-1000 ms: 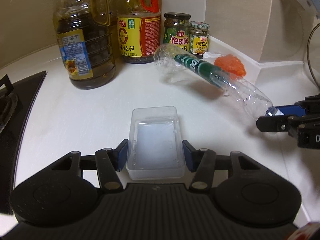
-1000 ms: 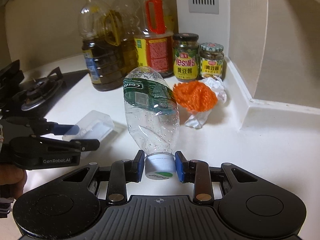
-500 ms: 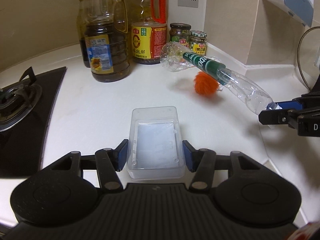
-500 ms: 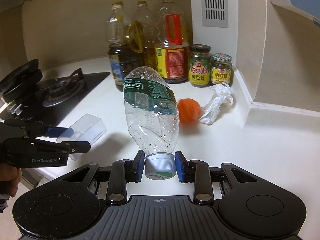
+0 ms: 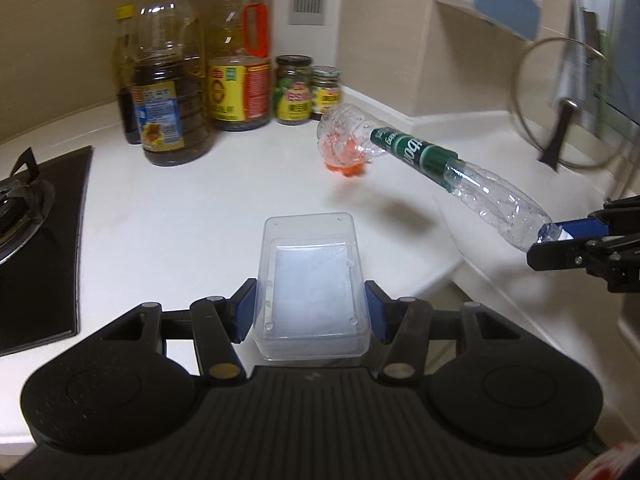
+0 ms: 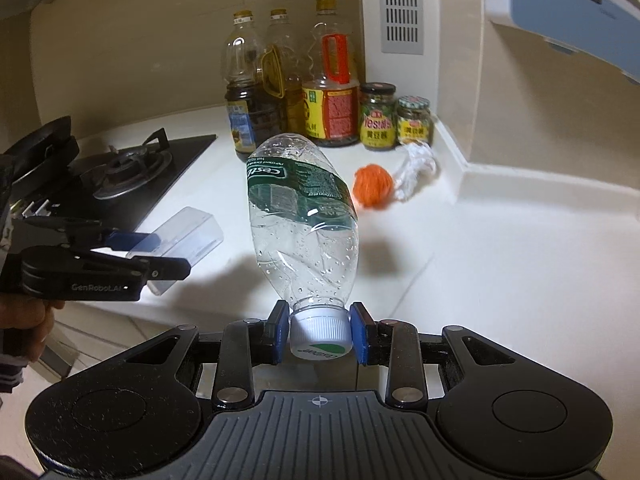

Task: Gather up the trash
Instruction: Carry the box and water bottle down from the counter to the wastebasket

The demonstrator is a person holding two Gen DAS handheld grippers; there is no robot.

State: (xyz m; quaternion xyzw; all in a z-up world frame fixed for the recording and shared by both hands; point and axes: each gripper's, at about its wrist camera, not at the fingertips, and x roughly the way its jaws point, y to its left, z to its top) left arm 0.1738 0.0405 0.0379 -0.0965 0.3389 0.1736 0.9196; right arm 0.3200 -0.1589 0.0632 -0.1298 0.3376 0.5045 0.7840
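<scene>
1. The left gripper point(image 5: 310, 312) has its jaws about half apart, blue pads pressed on the two long sides of a clear plastic box point(image 5: 310, 288); the box is held off the counter point(image 5: 200, 216).
2. The right gripper point(image 6: 319, 334) has its jaws drawn narrow, pads clamped on the white cap point(image 6: 319, 330) of an empty bottle point(image 6: 302, 216) with a green label. The bottle points away from the gripper, toward 12 o'clock in the right wrist view, and hangs clear of the counter.
3. In the left wrist view the bottle point(image 5: 432, 164) lies across the frame from 3 o'clock toward 1 o'clock, with the right gripper at 3 o'clock.
4. In the right wrist view the left gripper and box sit at 9 o'clock, beyond the counter's front edge; a hand point(image 6: 24, 316) grips its handle.
5. An orange ball point(image 6: 374, 186) lies on the counter at 1 o'clock of the bottle, with a crumpled white wrapper point(image 6: 416, 166) just beside it.
6. Oil bottles point(image 6: 332, 80) and two jars point(image 6: 396, 118) stand in the back corner at 12 o'clock.
7. A gas hob point(image 6: 128, 168) lies at 10 o'clock.
</scene>
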